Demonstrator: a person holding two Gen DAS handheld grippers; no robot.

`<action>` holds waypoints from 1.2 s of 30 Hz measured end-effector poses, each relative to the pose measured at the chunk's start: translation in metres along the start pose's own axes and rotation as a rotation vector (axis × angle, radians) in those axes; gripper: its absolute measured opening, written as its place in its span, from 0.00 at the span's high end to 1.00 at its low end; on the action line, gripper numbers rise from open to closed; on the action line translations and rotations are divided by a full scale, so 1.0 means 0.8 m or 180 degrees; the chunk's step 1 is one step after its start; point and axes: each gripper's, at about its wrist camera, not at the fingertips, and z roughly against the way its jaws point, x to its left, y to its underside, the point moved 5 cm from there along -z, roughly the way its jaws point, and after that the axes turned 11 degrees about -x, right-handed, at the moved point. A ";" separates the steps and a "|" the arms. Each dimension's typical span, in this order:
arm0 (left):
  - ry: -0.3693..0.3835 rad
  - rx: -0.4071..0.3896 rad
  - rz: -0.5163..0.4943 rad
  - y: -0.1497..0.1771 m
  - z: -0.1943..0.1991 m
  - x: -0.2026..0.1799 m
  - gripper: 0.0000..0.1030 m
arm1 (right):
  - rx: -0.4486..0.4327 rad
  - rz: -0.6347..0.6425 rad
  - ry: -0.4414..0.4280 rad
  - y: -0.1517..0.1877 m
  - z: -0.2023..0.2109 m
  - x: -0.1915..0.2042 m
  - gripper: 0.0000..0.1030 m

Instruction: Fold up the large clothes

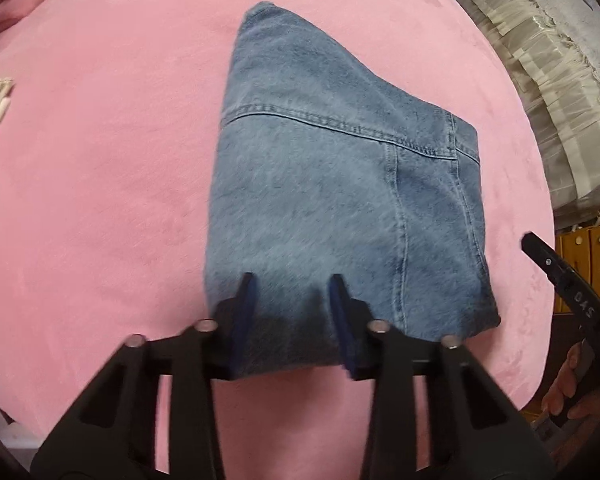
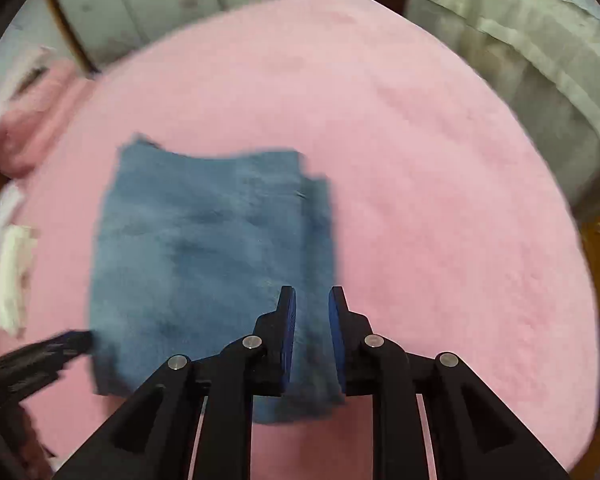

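Observation:
Blue denim jeans (image 1: 320, 184) lie folded into a compact block on the pink bed cover (image 1: 100, 200). In the left wrist view my left gripper (image 1: 291, 284) hovers at the block's near edge. Its jaws stand apart with denim showing in the gap, and the pads do not press on it. In the blurred right wrist view the jeans (image 2: 212, 248) lie left of centre. My right gripper (image 2: 312, 292) stands above their near right corner with a narrow gap and nothing in it. The right gripper's tip (image 1: 540, 256) shows at the right edge, the left gripper's (image 2: 72, 340) at the block's left side.
White stacked bedding (image 1: 540, 80) runs along the bed's right side, with yellow-brown drawers (image 1: 588, 256) below it. A person's hand (image 1: 564, 392) grips the right tool. A pink pillow (image 2: 40, 120) and white cloth (image 2: 12, 272) lie at the left.

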 end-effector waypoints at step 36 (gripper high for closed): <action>0.0421 -0.0628 0.0243 -0.119 -0.094 -0.001 0.99 | 0.0079 -0.0624 -0.1432 -0.026 -0.150 0.107 1.00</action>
